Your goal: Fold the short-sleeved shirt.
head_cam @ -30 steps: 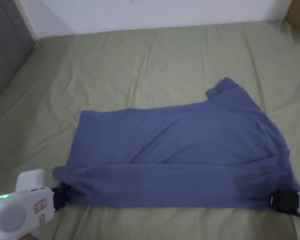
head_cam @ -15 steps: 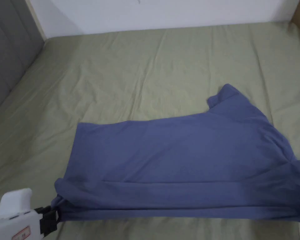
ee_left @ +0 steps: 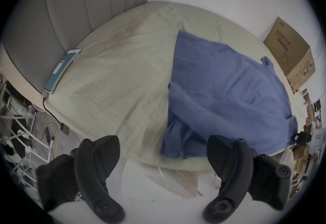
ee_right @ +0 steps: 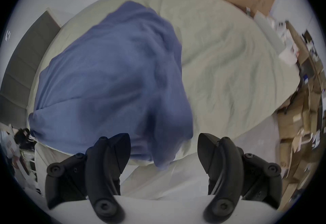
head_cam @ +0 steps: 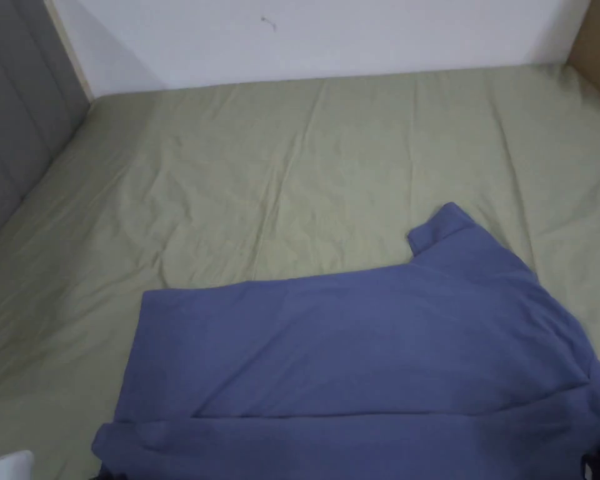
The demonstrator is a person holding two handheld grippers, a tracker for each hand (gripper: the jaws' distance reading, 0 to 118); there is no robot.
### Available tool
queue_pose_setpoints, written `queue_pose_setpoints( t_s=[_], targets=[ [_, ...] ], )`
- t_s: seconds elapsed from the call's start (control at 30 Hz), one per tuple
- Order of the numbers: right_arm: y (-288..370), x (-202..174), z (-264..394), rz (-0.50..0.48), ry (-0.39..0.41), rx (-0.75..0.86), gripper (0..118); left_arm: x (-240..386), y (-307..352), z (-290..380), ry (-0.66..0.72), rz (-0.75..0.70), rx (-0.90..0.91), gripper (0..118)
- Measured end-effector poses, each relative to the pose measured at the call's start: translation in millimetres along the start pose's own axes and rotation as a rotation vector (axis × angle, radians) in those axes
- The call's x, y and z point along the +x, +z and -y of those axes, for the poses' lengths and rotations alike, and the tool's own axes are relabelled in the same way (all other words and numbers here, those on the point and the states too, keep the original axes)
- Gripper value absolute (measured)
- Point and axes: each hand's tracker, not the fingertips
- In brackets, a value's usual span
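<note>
Now: one blue short-sleeved shirt point(head_cam: 367, 350) lies flat on the bed point(head_cam: 261, 175), near the front edge, w/ its near long edge folded over into a band. One sleeve point(head_cam: 445, 228) sticks out toward the wall on the right side.

Two tongs. Left tongs point(ee_left: 163, 141): jaws spread wide, nothing between them, hanging just off the bed's edge beside the shirt's bunched left end. Right tongs point(ee_right: 164, 141): jaws also spread, not pressing on anything; the shirt's right corner droops over the bed edge just ahead of the gap, contact can't be told.

In the left gripper view, one phone point(ee_left: 61, 69) w/ a cable sits at the bed's edge by the grey padded headboard point(ee_left: 74, 3), well apart from the shirt. One big cardboard box point(ee_left: 289, 51) stands past the far side of the bed.
</note>
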Motion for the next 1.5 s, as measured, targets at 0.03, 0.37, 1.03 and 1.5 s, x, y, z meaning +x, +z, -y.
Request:
queue_pose_setpoints(
  t_s=[0.03,0.37,1.03,1.5],
  targets=[
    [7.2,-3.2,-7.7,0.011,0.02,0.021,83,2.0,5.4,-7.0,-0.002,0.012,0.003,105],
    [-14.7,-35.1,-68.3,-0.069,-0.045,0.038,0,51.8,-31.1,-56.0,-0.047,0.152,0.036,0],
    [-182.8,-27.1,-277.4,-0.008,0.003,-0.031,60,73.6,-109.3,-145.6,-0.104,0.109,-0.008,6],
    [-178.4,-31.7,-279.8,-0.054,-0.014,-0.037,4,78.5,-235.0,-228.9,-0.104,-0.042,-0.178,65]
  ],
)
